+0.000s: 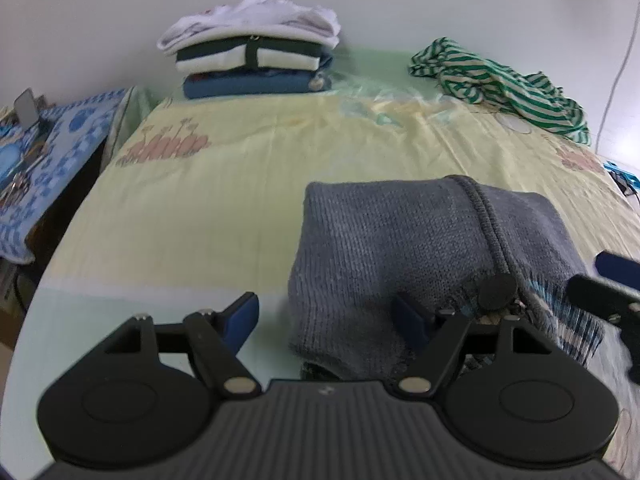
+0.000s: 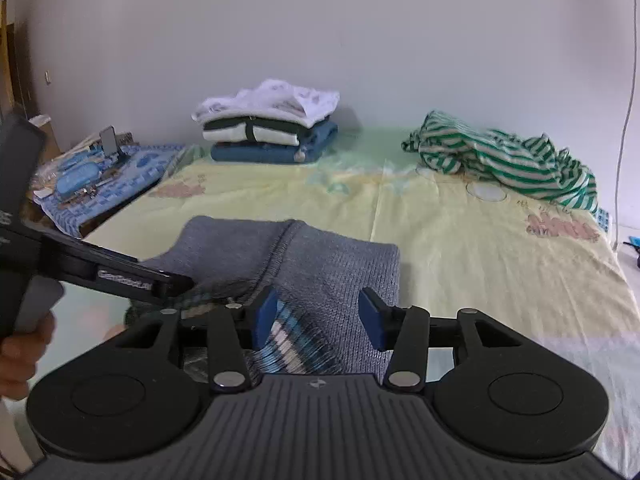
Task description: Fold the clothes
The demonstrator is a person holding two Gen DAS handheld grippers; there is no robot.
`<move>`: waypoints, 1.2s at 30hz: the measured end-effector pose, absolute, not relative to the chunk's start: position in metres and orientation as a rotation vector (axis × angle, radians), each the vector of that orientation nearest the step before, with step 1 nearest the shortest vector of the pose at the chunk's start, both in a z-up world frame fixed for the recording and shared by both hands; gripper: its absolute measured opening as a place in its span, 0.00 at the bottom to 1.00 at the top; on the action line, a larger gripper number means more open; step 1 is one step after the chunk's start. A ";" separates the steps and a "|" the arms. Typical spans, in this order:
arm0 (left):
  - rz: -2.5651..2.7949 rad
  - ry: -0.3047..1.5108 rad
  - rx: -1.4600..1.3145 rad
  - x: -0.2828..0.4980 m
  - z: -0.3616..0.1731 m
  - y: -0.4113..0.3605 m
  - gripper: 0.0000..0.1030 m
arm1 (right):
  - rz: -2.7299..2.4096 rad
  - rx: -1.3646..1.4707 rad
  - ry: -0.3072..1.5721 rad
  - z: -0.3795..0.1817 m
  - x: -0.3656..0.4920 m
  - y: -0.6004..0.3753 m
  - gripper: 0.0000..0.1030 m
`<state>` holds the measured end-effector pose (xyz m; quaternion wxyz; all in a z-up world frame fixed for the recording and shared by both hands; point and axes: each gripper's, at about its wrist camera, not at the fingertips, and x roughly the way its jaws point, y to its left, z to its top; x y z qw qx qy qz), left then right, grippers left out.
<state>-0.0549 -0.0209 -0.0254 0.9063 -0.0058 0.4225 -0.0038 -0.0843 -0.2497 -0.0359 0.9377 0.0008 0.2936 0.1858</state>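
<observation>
A folded grey knit sweater (image 1: 400,240) (image 2: 320,264) lies at the near edge of the bed, with a striped blue and white lining showing at its near hem. My left gripper (image 1: 326,320) stands open over the sweater's near left corner; its right pad is over the knit and its left pad over bare sheet. My right gripper (image 2: 319,318) is open above the striped hem, its pads clear of the fabric. The left gripper (image 2: 160,280) also shows from the side in the right wrist view, and the right gripper's fingers (image 1: 612,280) show at the left wrist view's right edge.
A stack of folded clothes (image 1: 252,60) (image 2: 268,128) sits at the bed's far side by the wall. A crumpled green striped garment (image 1: 500,80) (image 2: 500,156) lies far right. The yellow bed sheet (image 1: 200,208) spreads between. A cluttered side table (image 2: 100,184) stands left. A hand (image 2: 16,360) holds the left gripper.
</observation>
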 end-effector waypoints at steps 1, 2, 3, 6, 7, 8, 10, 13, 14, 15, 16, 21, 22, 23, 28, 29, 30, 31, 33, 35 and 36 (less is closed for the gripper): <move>0.003 0.878 -0.015 -0.054 -0.025 -0.022 0.74 | 0.387 0.008 0.621 -0.039 -0.080 -0.249 0.43; 0.014 0.882 -0.015 -0.054 -0.025 -0.023 0.75 | 0.402 0.024 0.649 -0.043 -0.077 -0.250 0.43; 0.025 0.884 -0.016 -0.054 -0.026 -0.024 0.75 | 0.414 0.031 0.666 -0.046 -0.077 -0.251 0.41; 0.046 0.889 -0.011 -0.055 -0.027 -0.027 0.78 | 0.437 0.015 0.681 -0.054 -0.080 -0.250 0.38; 0.055 0.892 -0.008 -0.055 -0.027 -0.028 0.79 | 0.444 0.006 0.681 -0.056 -0.081 -0.249 0.38; 0.063 0.895 -0.006 -0.055 -0.028 -0.029 0.80 | 0.450 -0.004 0.680 -0.058 -0.083 -0.248 0.38; 0.073 0.898 -0.001 -0.055 -0.029 -0.030 0.80 | 0.457 -0.010 0.670 -0.060 -0.086 -0.248 0.38; 0.080 0.899 0.008 -0.053 -0.030 -0.032 0.83 | 0.471 -0.018 0.652 -0.063 -0.089 -0.250 0.38; 0.080 0.901 0.010 -0.053 -0.030 -0.031 0.84 | 0.472 -0.007 0.650 -0.065 -0.090 -0.252 0.38; 0.081 0.902 0.011 -0.052 -0.031 -0.031 0.85 | 0.472 0.004 0.651 -0.065 -0.090 -0.253 0.38; 0.081 0.903 0.013 -0.051 -0.031 -0.031 0.87 | 0.473 0.009 0.650 -0.066 -0.090 -0.253 0.38; 0.059 0.897 0.027 -0.050 -0.035 -0.027 0.96 | 0.467 0.017 0.628 -0.070 -0.091 -0.253 0.38; 0.048 0.898 0.022 -0.050 -0.036 -0.024 0.96 | 0.461 0.018 0.623 -0.070 -0.092 -0.253 0.38; 0.036 0.900 0.017 -0.049 -0.037 -0.022 0.97 | 0.450 0.018 0.622 -0.070 -0.093 -0.251 0.38; -0.032 0.878 0.007 -0.050 -0.041 -0.012 0.99 | 0.395 0.017 0.616 -0.070 -0.096 -0.245 0.38; -0.053 0.870 0.012 -0.051 -0.042 -0.011 0.99 | 0.385 0.019 0.615 -0.070 -0.096 -0.244 0.38; -0.074 0.862 0.016 -0.051 -0.042 -0.010 0.98 | 0.376 0.019 0.614 -0.070 -0.096 -0.243 0.38; -0.098 0.856 0.016 -0.052 -0.042 -0.008 0.97 | 0.368 0.012 0.611 -0.070 -0.097 -0.242 0.38; -0.157 0.862 -0.020 -0.054 -0.040 0.001 0.96 | 0.353 -0.001 0.604 -0.070 -0.098 -0.240 0.38; -0.215 0.866 -0.060 -0.054 -0.035 0.013 0.96 | 0.346 -0.013 0.600 -0.066 -0.100 -0.239 0.38; -0.240 0.864 -0.081 -0.054 -0.032 0.018 0.96 | 0.344 -0.020 0.600 -0.063 -0.100 -0.239 0.39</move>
